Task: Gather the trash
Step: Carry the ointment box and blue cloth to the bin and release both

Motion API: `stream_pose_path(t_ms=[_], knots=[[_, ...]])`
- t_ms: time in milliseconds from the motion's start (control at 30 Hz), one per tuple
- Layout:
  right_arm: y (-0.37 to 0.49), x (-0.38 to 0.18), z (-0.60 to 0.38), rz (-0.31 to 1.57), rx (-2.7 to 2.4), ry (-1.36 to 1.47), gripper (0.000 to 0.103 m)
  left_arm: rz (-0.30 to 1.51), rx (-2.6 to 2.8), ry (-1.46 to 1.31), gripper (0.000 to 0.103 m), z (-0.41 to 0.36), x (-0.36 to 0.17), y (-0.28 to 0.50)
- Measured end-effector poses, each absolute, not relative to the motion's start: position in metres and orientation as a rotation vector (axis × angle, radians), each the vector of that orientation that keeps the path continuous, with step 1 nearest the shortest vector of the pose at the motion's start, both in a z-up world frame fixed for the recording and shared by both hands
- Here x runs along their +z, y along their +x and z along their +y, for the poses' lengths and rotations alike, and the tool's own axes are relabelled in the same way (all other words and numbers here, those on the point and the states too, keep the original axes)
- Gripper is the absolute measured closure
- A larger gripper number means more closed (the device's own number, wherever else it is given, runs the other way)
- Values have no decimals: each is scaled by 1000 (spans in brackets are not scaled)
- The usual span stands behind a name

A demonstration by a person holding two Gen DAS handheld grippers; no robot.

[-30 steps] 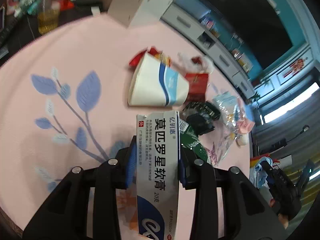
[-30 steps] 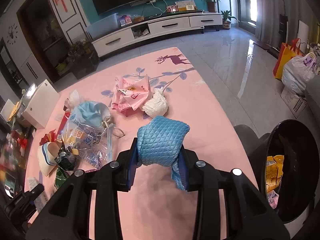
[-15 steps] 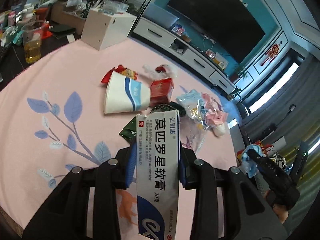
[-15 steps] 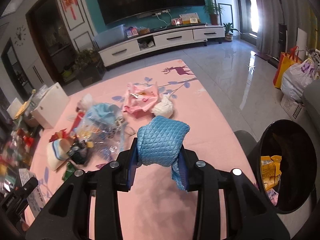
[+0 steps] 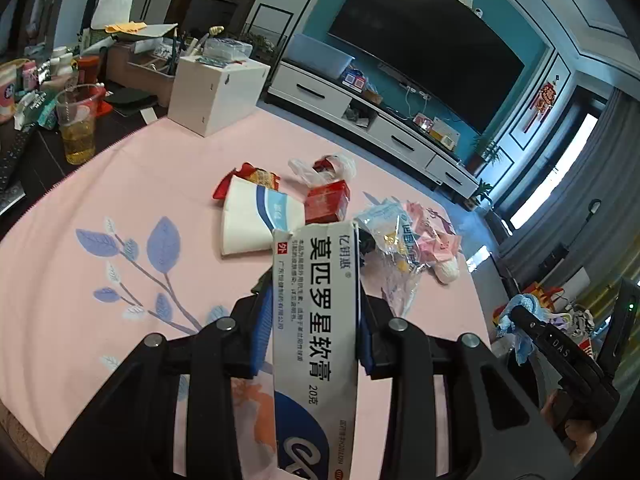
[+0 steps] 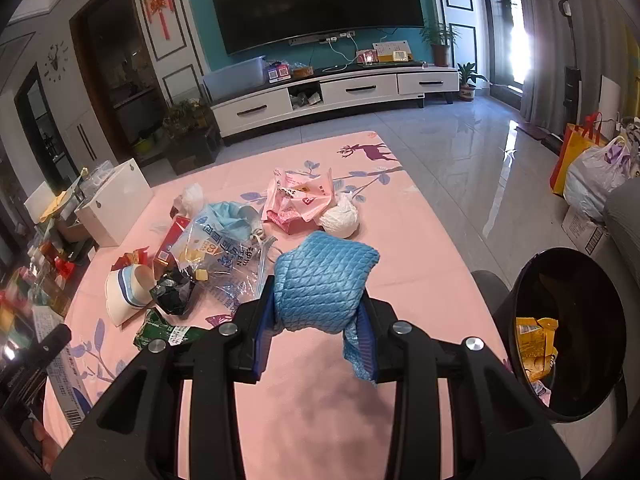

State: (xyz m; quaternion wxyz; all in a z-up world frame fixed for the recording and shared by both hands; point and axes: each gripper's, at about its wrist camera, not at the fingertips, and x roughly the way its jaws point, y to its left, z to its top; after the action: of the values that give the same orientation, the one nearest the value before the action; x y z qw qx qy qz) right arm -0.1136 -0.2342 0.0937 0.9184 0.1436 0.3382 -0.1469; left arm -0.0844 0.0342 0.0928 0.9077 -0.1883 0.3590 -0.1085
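- left gripper (image 5: 316,334): clamped on a long white cardboard ointment box with black print and a blue end (image 5: 315,344); box runs lengthwise between the blue pads, torn top flap sticking out past the fingertips; held above the pink mat with blue leaf print (image 5: 120,208)
- right gripper (image 6: 316,334): clamped on a bunched blue quilted cloth (image 6: 324,286); one corner hangs down over the right pad
- black round trash bin (image 6: 568,336): on the floor just off the mat's right edge in the right wrist view; yellow packaging inside
- remaining litter in a loose pile mid-mat: white paper cup with blue stripe, lying on its side (image 5: 260,220); small red carton (image 5: 328,202) touching it; clear crinkled plastic bag (image 6: 224,256); pink plastic bag (image 6: 300,196); white crumpled tissue ball (image 6: 340,218) beside the pink bag; green foil wrapper (image 6: 160,330) nearest the left gripper
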Motion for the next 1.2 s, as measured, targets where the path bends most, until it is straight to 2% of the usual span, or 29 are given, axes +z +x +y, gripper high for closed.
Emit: stream_pose_path(t_ms=[700, 1200], knots=[[-141, 122, -250, 615, -286, 330, 66, 606, -279, -283, 67, 6, 125, -108], [-210, 157, -319, 425, -474, 384, 65, 562, -549, -129, 67, -130, 158, -131]])
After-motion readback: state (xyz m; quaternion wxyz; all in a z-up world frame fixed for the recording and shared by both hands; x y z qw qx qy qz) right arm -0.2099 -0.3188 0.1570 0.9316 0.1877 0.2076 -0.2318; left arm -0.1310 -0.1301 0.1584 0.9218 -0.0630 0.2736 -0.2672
